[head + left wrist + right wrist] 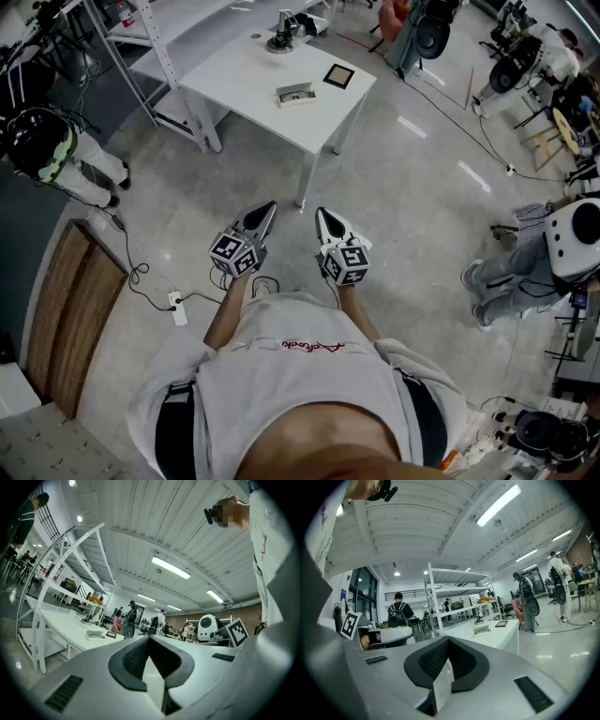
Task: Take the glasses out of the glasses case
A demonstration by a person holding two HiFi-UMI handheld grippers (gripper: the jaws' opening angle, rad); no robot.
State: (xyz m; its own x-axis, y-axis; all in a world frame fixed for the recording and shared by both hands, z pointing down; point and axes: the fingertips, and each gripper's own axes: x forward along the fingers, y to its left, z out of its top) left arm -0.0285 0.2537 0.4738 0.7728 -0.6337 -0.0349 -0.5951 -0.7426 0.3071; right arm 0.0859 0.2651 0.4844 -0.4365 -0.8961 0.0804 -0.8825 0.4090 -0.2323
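The glasses case [296, 93] lies open on the white table [244, 75] far ahead, with glasses inside it. It also shows small in the left gripper view as the case [96, 635] and in the right gripper view as the case [482, 630]. Both grippers are held level in front of the person's body, well short of the table, over the floor. The left gripper [267, 211] is shut with nothing in it, its jaws meeting at the tip [149, 637]. The right gripper [323, 217] is also shut and empty [448, 639].
A black square pad [338, 76] and a small stand [282, 37] share the table. A white shelf rack [159, 47] stands left of it. A wooden bench [70, 309] and a power strip [177, 307] with cable lie at the left. People and equipment stand around the room.
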